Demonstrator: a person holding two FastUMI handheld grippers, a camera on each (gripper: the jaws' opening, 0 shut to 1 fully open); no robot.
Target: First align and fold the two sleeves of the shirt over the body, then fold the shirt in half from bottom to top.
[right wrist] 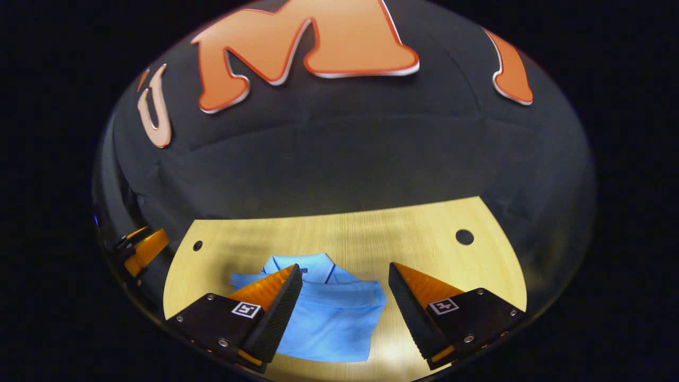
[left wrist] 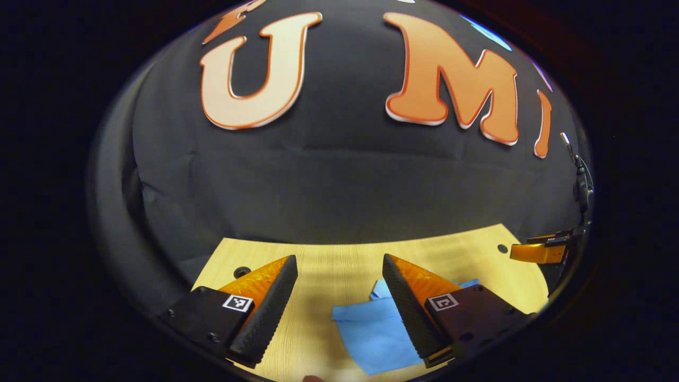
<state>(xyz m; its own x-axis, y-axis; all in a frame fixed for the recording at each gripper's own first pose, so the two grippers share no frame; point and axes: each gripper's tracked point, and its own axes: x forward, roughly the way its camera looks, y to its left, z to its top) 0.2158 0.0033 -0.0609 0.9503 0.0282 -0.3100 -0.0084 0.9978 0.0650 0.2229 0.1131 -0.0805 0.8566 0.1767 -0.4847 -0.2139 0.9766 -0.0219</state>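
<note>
As it lies on the pale wooden tabletop [right wrist: 424,233], the light blue shirt [right wrist: 329,323] forms a compact folded bundle, collar at the far edge, one sleeve laid across its body, and lower hem toward the near side. In the left gripper view, the left claw [left wrist: 339,289] hangs spread wide above the tabletop, gripping nothing, the shirt just right of its gap. In the right gripper view, the right claw [right wrist: 345,294] gapes wide over the shirt, empty.

A pale wooden worktop [right wrist: 424,233] with round holes [right wrist: 464,236] meets the black cloth wall [right wrist: 350,159] behind.
</note>
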